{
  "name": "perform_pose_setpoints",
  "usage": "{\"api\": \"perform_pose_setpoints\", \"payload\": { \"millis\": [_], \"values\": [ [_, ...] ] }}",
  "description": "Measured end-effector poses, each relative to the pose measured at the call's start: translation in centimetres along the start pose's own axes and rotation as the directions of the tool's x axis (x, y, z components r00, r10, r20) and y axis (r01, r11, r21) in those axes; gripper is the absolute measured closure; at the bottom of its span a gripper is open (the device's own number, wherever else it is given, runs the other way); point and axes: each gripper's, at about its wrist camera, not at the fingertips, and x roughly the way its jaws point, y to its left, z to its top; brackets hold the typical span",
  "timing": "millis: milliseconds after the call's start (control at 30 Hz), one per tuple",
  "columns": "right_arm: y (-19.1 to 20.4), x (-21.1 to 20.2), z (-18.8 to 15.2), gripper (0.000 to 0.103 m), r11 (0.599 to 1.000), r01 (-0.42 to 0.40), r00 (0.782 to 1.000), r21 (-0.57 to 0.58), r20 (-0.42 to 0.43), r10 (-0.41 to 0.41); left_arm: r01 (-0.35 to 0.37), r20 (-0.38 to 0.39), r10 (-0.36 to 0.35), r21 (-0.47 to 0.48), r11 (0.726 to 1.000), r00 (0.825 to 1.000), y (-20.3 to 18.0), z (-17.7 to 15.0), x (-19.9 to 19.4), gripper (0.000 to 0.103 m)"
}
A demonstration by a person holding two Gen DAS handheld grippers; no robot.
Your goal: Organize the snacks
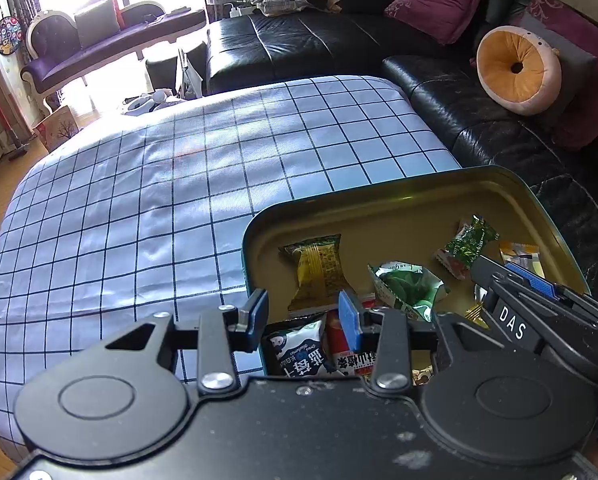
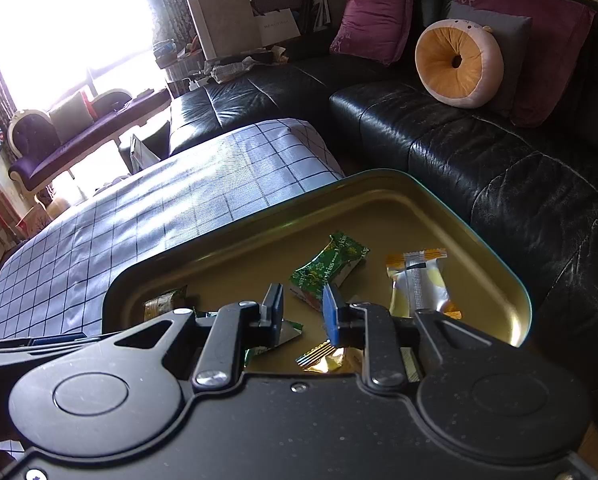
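A tin (image 1: 379,196) with a gold inside and a dark green rim lies on the checked cloth (image 1: 139,220). In it lie several snack packets: a yellow one (image 1: 317,272), two green ones (image 1: 409,288) (image 1: 465,246), a black-and-white one (image 1: 299,350) and a red one (image 1: 341,340). My left gripper (image 1: 303,320) hovers over the tin's near-left rim, jaws apart, nothing between them. My right gripper (image 1: 499,276) reaches in from the right. In the right wrist view the right gripper (image 2: 303,312) is open above the tin (image 2: 499,260), near a green packet (image 2: 331,268), a silver-yellow packet (image 2: 419,284) and a gold wrapper (image 2: 323,356).
A black leather sofa (image 1: 479,120) wraps round the far and right sides of the table, with a round orange cushion (image 1: 515,70) and purple pillows (image 2: 375,12). The checked cloth (image 2: 139,220) stretches bare to the left. A bench (image 1: 111,48) stands by the window.
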Motion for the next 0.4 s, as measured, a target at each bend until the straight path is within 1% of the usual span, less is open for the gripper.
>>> {"api": "perform_pose_setpoints", "payload": {
  "millis": [400],
  "values": [
    [-0.03, -0.03, -0.01, 0.069, 1.0, 0.001, 1.0, 0.002, 0.0, -0.001, 0.008, 0.001, -0.008, 0.016, 1.0, 1.0, -0.26, -0.11, -0.02, 0.063]
  ]
}}
